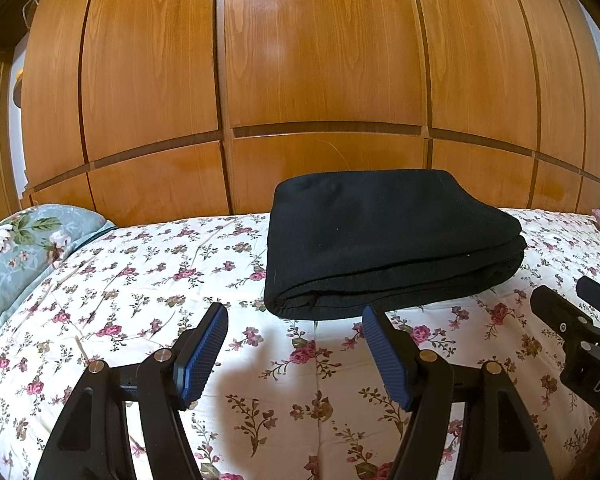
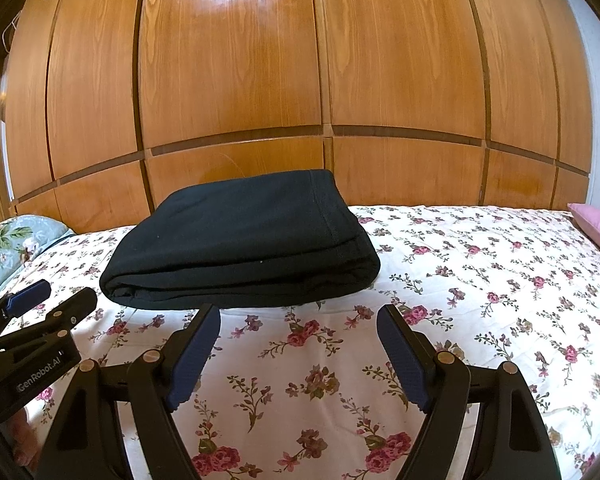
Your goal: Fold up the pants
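Already folded into a thick rectangular bundle, the black pants (image 1: 392, 240) lie on the floral bedspread (image 1: 148, 280) of a bed, just ahead of the two hand-held grippers and touching neither. Seen from the left wrist camera, the left hand-held gripper (image 1: 294, 320) hangs above the bedspread with its jaws spread wide, its blue ribbed pads (image 1: 202, 354) holding nothing; the bundle sits ahead of it and slightly to its right, the rounded fold edge facing the fingertips. From the right wrist camera, the right hand-held gripper (image 2: 298, 320) is likewise spread apart and empty, with the pants (image 2: 244, 240) ahead and a little to its left, a stitched hem running along the side of the bundle nearer its right finger. Each gripper shows at the edge of the other's view, so the two stand side by side, near each other. Beyond the pants, past both sets of fingertips, stands a wooden panelled wardrobe (image 1: 320, 60) with a bright light glare on its upper doors. A pale green floral pillow (image 1: 24, 248) rests far to the left of the left gripper, and a pink cushion (image 2: 598, 228) far to the right of the right gripper.
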`<state>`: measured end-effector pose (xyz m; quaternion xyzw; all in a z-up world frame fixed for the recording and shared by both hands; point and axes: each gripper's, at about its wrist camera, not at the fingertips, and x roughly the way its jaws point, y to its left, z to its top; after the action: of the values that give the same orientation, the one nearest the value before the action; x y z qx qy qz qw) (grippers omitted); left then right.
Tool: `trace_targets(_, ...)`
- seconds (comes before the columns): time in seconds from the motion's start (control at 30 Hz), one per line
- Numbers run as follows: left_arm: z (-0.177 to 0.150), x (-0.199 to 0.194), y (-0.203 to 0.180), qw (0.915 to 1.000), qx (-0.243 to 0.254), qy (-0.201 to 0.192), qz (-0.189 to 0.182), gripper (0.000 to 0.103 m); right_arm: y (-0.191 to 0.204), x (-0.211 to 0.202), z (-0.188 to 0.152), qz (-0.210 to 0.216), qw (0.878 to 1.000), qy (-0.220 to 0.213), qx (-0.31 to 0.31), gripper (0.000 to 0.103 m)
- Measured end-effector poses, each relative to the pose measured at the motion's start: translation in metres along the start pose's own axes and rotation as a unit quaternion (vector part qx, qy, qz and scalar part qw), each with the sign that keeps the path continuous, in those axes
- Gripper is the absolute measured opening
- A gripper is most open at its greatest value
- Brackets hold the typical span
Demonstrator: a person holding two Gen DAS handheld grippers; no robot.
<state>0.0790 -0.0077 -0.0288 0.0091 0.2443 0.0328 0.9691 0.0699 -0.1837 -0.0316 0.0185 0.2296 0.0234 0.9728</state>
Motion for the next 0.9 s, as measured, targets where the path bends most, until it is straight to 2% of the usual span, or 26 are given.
trace_targets(0.9, -0.0002, 0.0046, 0.0021, 0.9999, 0.001, 0.011, 0.0, 0.071, -0.0026, 0.0021, -0.0012, 0.001, 1.0, 0.004, 0.002, 0.081)
